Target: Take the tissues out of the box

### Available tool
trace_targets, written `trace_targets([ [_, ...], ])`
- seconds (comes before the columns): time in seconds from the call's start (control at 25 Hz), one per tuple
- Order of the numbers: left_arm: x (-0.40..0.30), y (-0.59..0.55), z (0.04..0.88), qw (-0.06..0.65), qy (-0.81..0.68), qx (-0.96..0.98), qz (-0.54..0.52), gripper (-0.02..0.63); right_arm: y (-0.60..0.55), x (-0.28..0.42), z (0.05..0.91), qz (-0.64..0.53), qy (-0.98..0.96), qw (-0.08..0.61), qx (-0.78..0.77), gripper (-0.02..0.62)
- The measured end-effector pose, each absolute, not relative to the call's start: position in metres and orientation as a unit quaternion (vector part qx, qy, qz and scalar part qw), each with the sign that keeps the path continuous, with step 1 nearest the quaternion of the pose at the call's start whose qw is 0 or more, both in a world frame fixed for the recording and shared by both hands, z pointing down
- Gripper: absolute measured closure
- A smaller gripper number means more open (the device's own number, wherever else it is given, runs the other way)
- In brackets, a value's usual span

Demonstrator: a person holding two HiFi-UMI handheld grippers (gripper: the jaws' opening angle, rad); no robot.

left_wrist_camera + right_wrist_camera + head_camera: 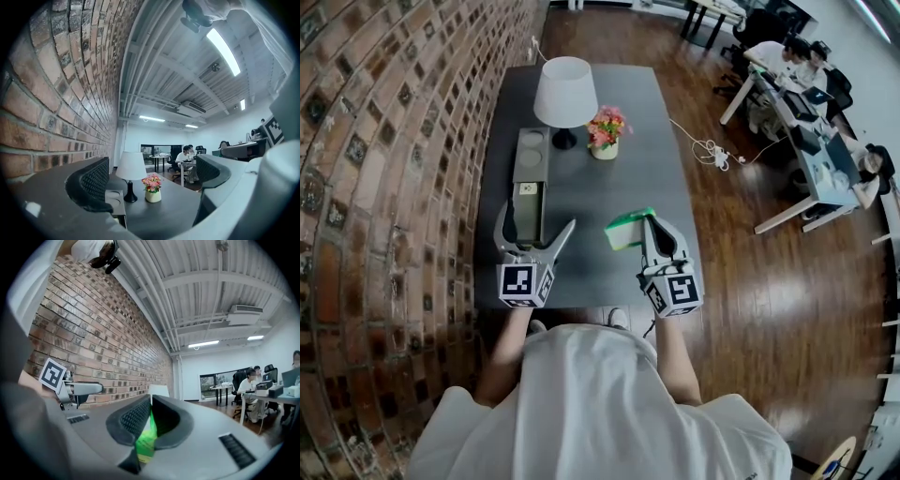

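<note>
A long grey box (529, 161) lies on the dark table (609, 192), near its left edge; its far end also shows in the left gripper view (115, 198). My left gripper (536, 223) hangs over the box's near end, open and holding nothing (152, 180). To the right, my right gripper (645, 221) is shut on a green and white tissue pack (624, 231), held above the table. In the right gripper view the green pack (146, 442) is pinched between the two pads (150, 416). What is inside the box is hidden by the left gripper.
A white table lamp (564, 94) and a small pot of flowers (607, 131) stand at the table's far end. A brick wall (384, 187) runs close along the left. On the wooden floor to the right lie a cable (711, 150) and desks with seated people (806, 103).
</note>
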State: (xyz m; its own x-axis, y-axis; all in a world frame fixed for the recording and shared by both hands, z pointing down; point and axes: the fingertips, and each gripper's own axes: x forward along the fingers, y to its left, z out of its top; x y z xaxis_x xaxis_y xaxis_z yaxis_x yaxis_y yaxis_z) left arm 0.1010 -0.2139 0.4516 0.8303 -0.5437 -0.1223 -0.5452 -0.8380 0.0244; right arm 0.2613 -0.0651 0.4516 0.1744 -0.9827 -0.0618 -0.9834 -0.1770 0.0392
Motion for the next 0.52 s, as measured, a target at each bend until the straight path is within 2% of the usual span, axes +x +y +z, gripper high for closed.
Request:
trace_targets([
  [0.44, 0.086, -0.219, 0.452, 0.011, 0.322, -0.945, 0.051, 0.031, -0.065, 0.26, 0.433, 0.053, 0.637, 0.017, -0.769, 0.568],
  [0.48, 0.086, -0.218, 0.453, 0.013, 0.321, -0.946, 0.049, 0.055, -0.066, 0.26, 0.433, 0.053, 0.637, 0.017, -0.768, 0.568],
  [0.52, 0.086, -0.217, 0.453, 0.015, 0.32, -0.946, 0.048, 0.119, -0.066, 0.26, 0.432, 0.054, 0.638, 0.017, -0.768, 0.569],
])
